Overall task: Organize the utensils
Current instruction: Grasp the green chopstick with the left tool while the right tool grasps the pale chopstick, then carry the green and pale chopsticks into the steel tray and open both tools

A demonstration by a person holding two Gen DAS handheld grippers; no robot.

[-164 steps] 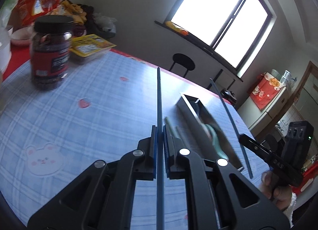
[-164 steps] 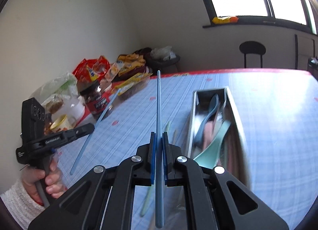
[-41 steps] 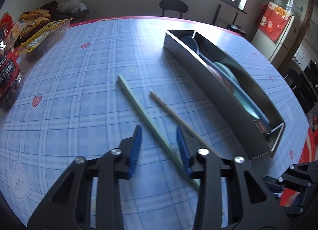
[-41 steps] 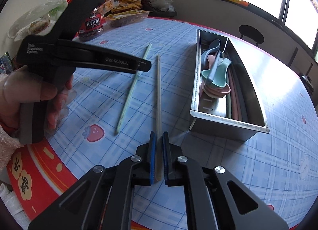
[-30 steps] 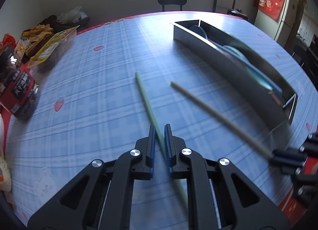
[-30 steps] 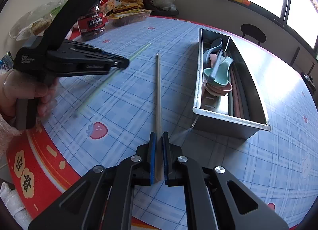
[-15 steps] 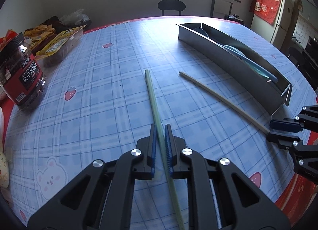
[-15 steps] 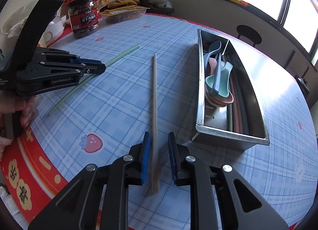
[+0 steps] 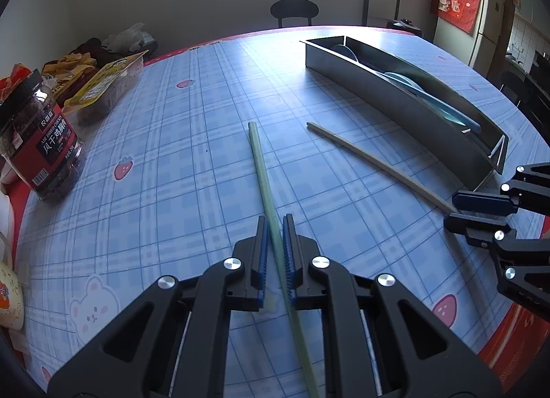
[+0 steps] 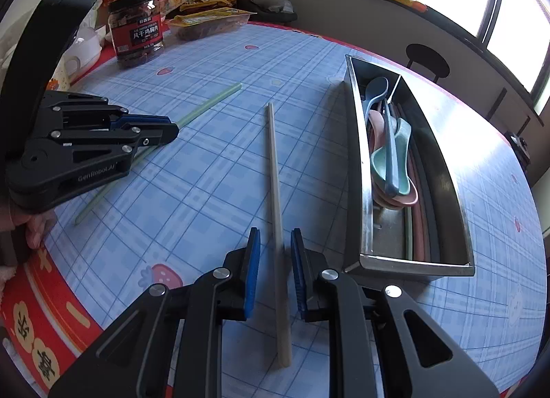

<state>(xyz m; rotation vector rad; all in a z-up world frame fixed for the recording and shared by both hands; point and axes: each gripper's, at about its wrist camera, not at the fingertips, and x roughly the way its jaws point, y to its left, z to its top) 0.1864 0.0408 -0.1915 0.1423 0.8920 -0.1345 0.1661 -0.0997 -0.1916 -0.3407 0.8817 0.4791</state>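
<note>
Left wrist view shows the left tool (image 9: 274,243) at lower centre pinched narrow on the green chopstick (image 9: 263,171), whose long free end runs up the frame over the desk (image 9: 165,157); held so near one end, it could pivot or slip as it goes toward the tray (image 9: 405,102) at upper right. Right wrist view shows the right tool (image 10: 275,260) at lower centre, its jaws just parted and clear of the beige chopstick (image 10: 275,171) lying between them left of the tray; closing on it off-centre could nudge it or roll it off the desk's near edge.
</note>
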